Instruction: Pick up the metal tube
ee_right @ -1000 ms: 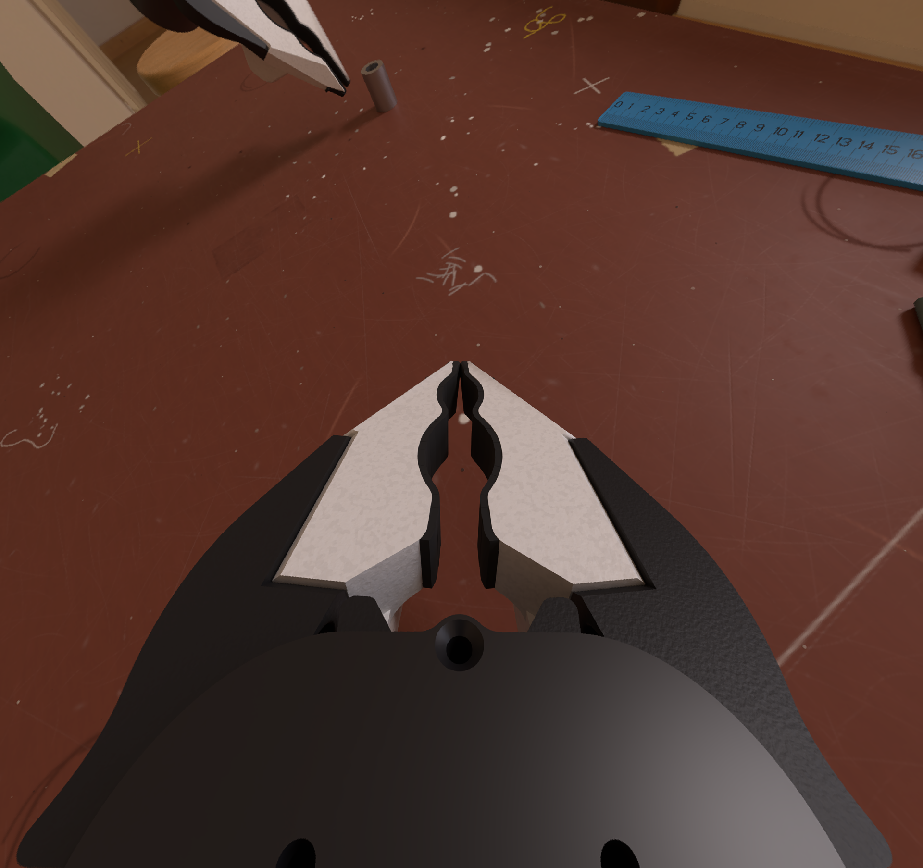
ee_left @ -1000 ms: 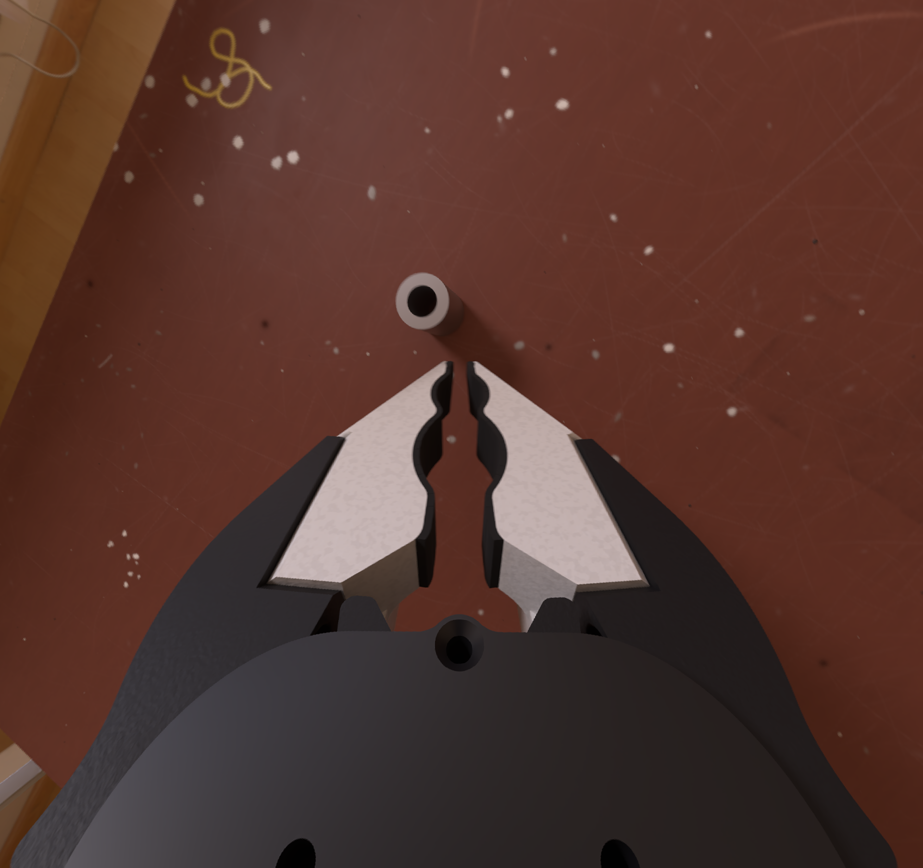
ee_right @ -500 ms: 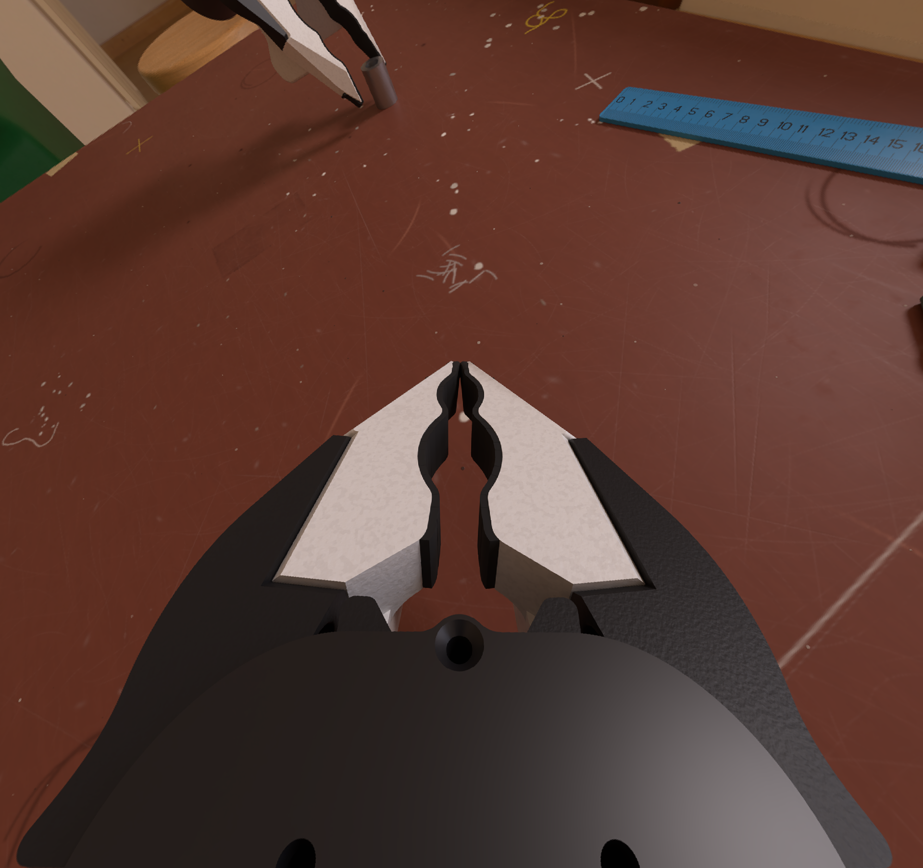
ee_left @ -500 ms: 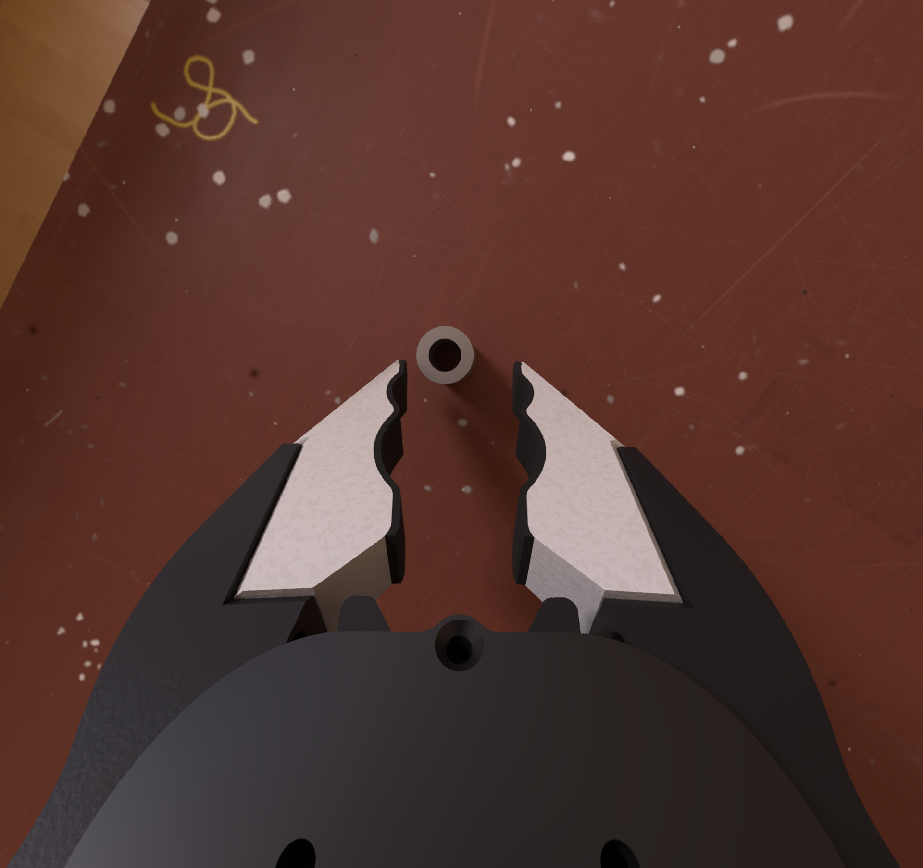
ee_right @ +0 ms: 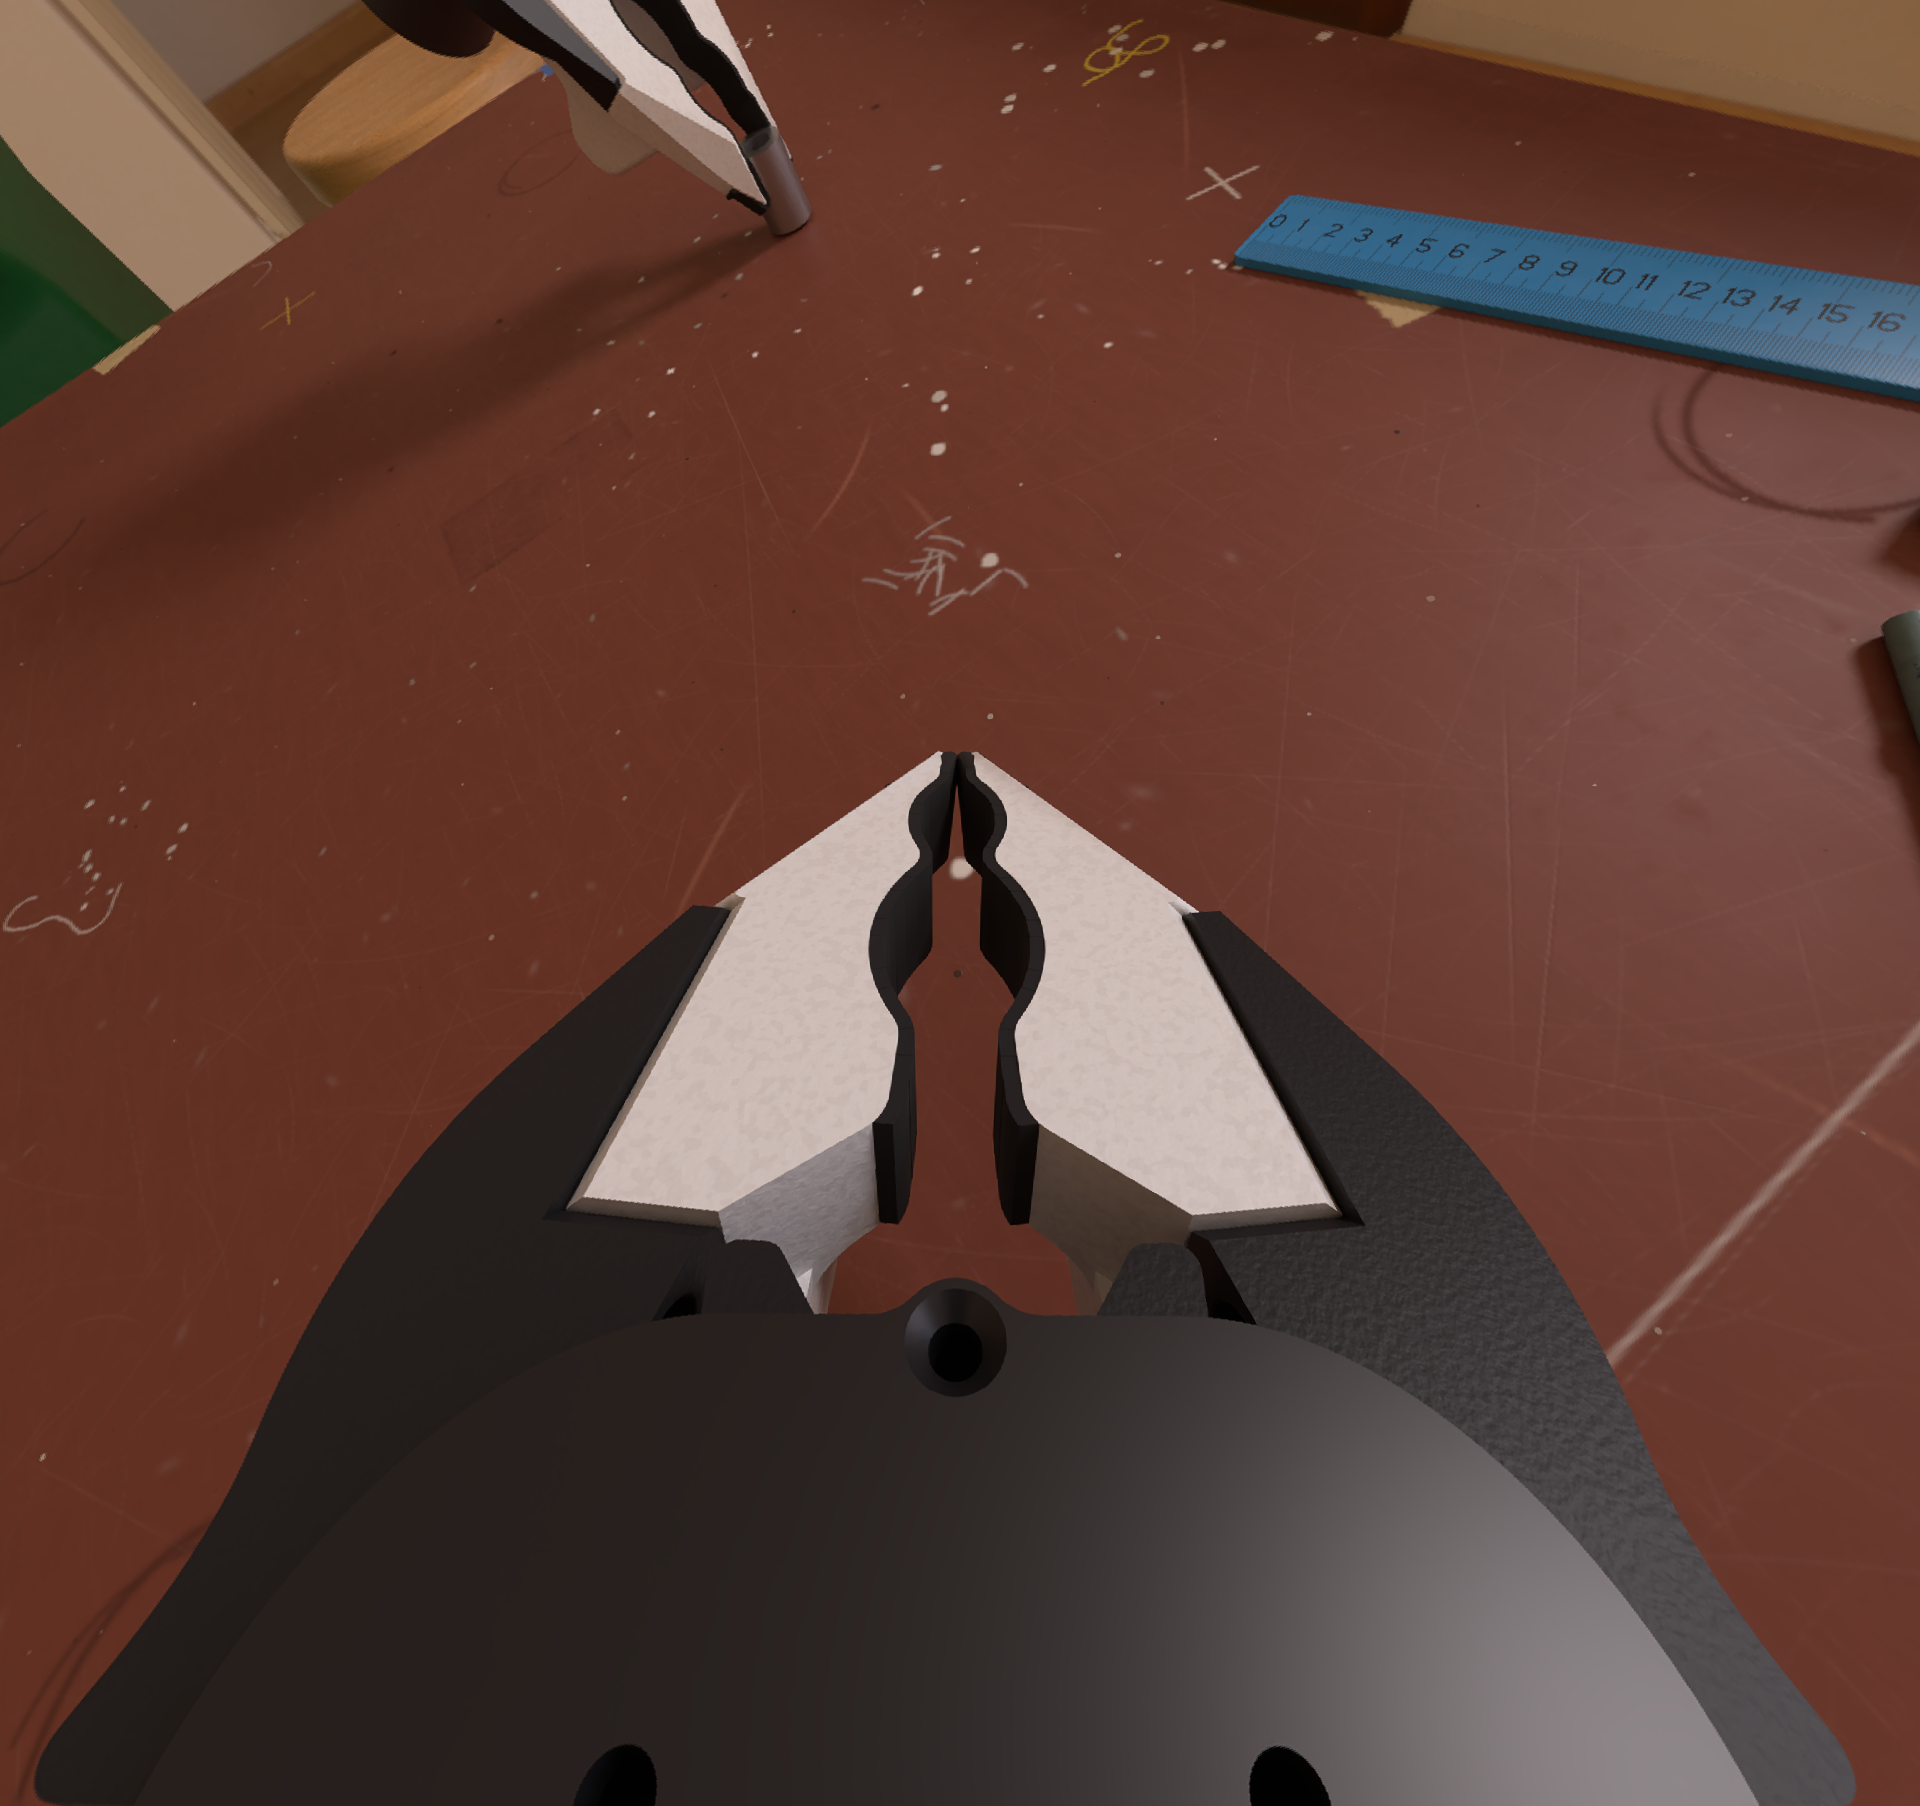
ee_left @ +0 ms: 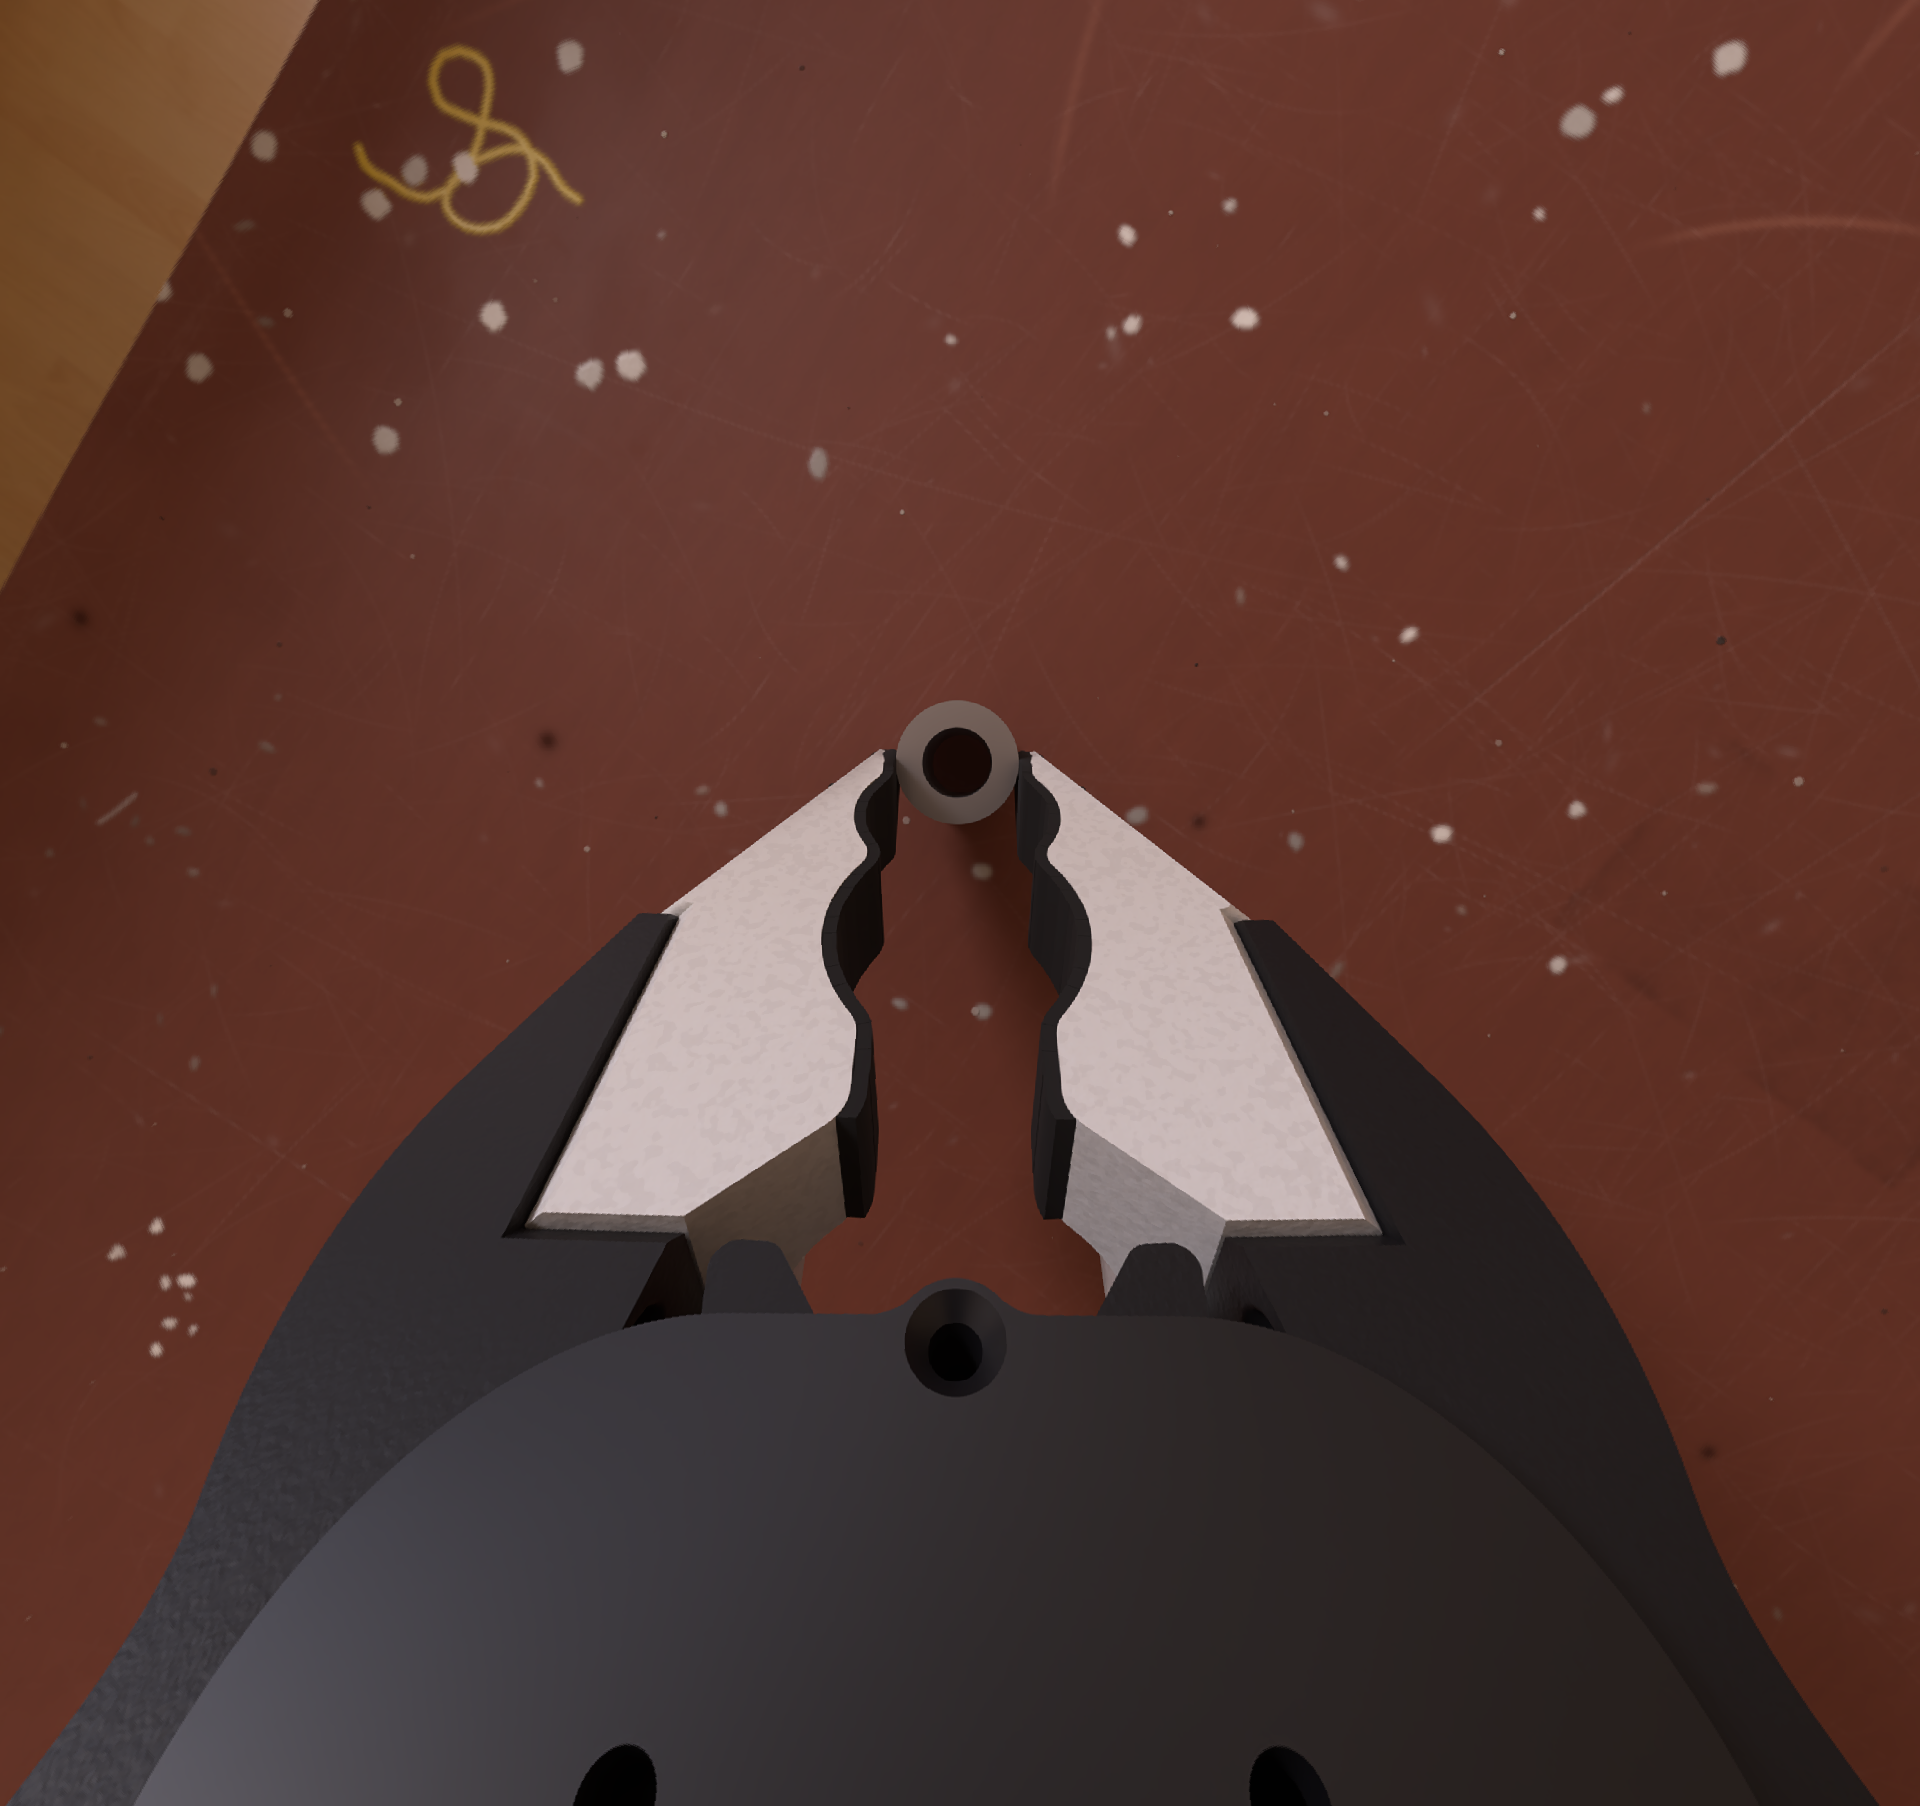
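Left wrist view: the metal tube (ee_left: pixel 956 762) stands upright on the dark red table (ee_left: pixel 1351 509), its long axis vertical and its open bore facing straight up at the camera. The left gripper (ee_left: pixel 956 769) has its 2 fingertips (ee_left: pixel 881 782) closed in against opposite sides of the tube, pinching it right at the tips; behind the tube the gap between the fingers stays moderately wide. A yellow scribble (ee_left: pixel 473 151) marks the table far to the left, near the table's edge.

Right wrist view: the tube (ee_right: pixel 784 187) shows far off at the upper left, upright with its base on the table (ee_right: pixel 1351 717), gripped between the tips of the left gripper (ee_right: pixel 764 182), which slants down onto it from the upper left. The right gripper (ee_right: pixel 956 764) hangs over bare table with its tips pressed together, holding nothing. A blue ruler (ee_right: pixel 1579 286) lies flat at the upper right, well apart from the tube.
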You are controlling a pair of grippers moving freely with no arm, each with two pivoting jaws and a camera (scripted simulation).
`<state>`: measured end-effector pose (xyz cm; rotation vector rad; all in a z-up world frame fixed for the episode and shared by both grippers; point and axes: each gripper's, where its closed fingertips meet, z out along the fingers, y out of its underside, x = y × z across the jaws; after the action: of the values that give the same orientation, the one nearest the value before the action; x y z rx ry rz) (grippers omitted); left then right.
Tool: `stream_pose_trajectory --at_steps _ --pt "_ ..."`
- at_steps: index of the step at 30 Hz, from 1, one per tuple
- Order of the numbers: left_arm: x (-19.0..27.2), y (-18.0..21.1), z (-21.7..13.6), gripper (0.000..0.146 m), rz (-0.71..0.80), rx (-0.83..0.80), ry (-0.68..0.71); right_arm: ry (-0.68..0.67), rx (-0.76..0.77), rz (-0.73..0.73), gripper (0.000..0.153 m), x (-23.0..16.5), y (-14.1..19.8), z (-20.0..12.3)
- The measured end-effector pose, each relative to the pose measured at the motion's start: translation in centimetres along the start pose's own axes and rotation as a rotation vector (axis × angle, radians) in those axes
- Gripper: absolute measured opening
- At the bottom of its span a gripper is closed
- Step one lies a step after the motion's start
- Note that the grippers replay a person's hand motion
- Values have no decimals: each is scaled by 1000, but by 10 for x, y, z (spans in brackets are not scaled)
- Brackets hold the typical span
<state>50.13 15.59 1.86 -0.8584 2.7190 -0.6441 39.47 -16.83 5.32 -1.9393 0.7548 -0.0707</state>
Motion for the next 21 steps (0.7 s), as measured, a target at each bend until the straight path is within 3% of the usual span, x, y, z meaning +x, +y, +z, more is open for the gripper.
stream_pose_trajectory --at_steps 11,21 --pt "8 -1 -23 22 36 59 -38 -2 2 -5 0 -1 -2 0" --pt "53 -69 -81 22 102 241 -5 6 15 -24 0 -4 -11 -4"
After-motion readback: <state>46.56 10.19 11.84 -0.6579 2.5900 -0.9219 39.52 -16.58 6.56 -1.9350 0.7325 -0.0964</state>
